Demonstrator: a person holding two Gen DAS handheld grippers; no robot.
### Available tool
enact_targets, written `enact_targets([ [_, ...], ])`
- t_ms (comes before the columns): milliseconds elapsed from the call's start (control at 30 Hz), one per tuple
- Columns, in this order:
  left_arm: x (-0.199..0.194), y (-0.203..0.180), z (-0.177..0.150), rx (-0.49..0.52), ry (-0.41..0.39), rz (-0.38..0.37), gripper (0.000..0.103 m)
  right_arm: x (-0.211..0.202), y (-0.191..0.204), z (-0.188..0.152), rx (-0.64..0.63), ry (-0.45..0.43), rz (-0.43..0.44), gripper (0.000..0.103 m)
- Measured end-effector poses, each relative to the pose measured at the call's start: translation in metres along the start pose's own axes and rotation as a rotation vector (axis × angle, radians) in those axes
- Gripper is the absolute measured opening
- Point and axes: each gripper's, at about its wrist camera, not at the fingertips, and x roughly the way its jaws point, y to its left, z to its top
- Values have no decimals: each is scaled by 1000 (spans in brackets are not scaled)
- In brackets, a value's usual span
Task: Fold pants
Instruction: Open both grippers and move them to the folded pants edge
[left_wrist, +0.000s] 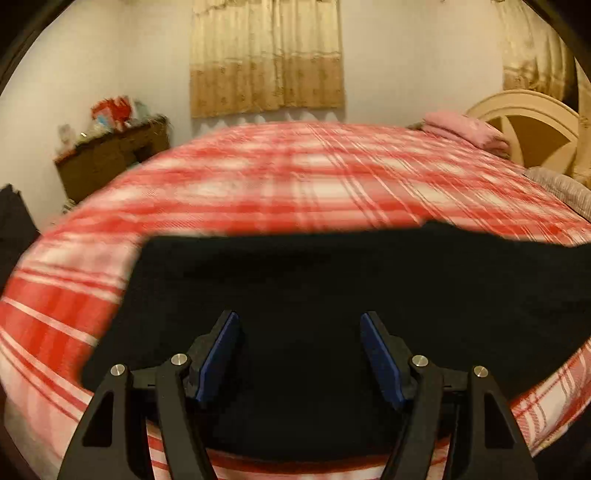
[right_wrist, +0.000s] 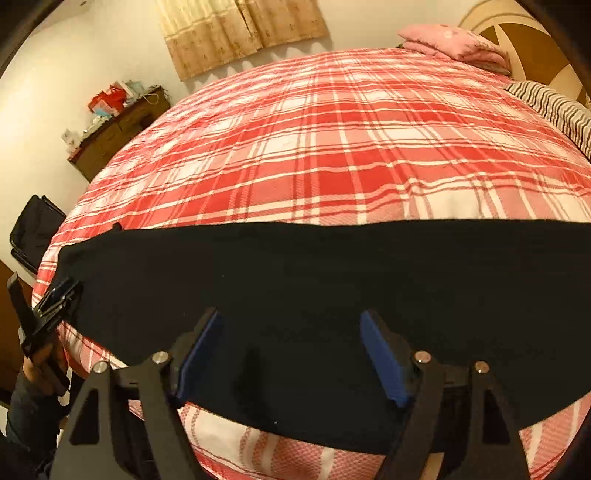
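Observation:
Black pants (left_wrist: 332, 280) lie flat along the near edge of the bed, seen in both wrist views (right_wrist: 332, 280). My left gripper (left_wrist: 299, 321) is open, its blue pads wide apart above the cloth near its left end, holding nothing. My right gripper (right_wrist: 291, 321) is open too, above the cloth further right. The left gripper also shows at the left edge of the right wrist view (right_wrist: 59, 295), at the pants' left end. The left wrist view is blurred by motion.
The bed has a red and white plaid cover (right_wrist: 332, 147). A pink folded blanket (right_wrist: 454, 42) and a striped pillow (right_wrist: 554, 107) lie by the headboard. A brown dresser (right_wrist: 118, 125) with clutter stands at the far left wall. A dark bag (right_wrist: 33, 229) sits left.

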Motion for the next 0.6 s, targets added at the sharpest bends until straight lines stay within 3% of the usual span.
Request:
enact_targets([
  [100, -18, 45, 20, -74, -61, 66, 70, 3, 9, -6, -42, -17, 24, 82],
  [267, -19, 110, 15, -204, -25, 80, 70, 7, 26, -14, -120, -23, 27, 82],
  [400, -9, 112, 2, -225, 1, 5, 70, 8, 25, -18, -113, -30, 33, 82],
  [500, 0, 94, 2, -163, 26, 1, 68, 6, 24, -18, -98, -37, 30, 82],
  [600, 9, 91, 0, -152, 67, 44, 56, 6, 25, -18, -95, -43, 25, 82],
])
